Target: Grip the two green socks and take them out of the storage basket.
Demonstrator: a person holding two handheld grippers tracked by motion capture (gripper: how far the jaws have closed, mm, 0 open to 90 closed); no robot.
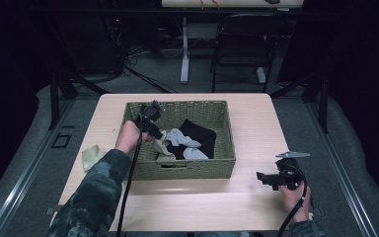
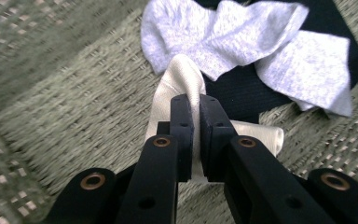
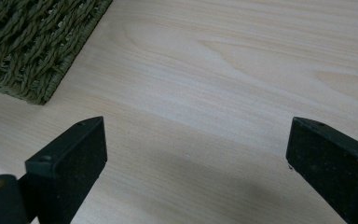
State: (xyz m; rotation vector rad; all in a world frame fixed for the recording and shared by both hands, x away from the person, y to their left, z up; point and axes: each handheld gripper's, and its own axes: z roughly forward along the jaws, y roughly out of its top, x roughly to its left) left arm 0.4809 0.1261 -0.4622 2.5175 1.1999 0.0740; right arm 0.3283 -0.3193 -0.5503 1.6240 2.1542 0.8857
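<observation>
Sitting mid-table: a green woven basket (image 1: 187,168), taken here as the landmark for everything else. Reaching into the basket from its near-left corner: the left gripper (image 1: 157,132), borne by a hand at the end of a camouflage sleeve (image 1: 96,192). Pinching a cream sock (image 2: 179,84) between nearly closed jaws in the left gripper view, a fold of the cloth standing up between the pads, the rest of the sock trailing down toward the basket floor. Seen from above, the same cream sock (image 1: 164,147) hanging under the left gripper just inside the basket's front wall, left of centre. Lying just beyond the cream sock on the basket floor: a pale grey sock (image 2: 242,42), crumpled, resting on and overlapping a black garment (image 2: 242,95) that is spreading toward the basket's right side. Lying outside the basket on the table (image 1: 256,123), near its left wall: a small pale green cloth (image 1: 93,157). Hovering over bare tabletop well apart from the basket's near-right corner: the right gripper (image 1: 265,177), jaws gaping wide with nothing between them; in the right gripper view, only the basket's corner (image 3: 37,42) showing at the upper left, past the spread jaws.
</observation>
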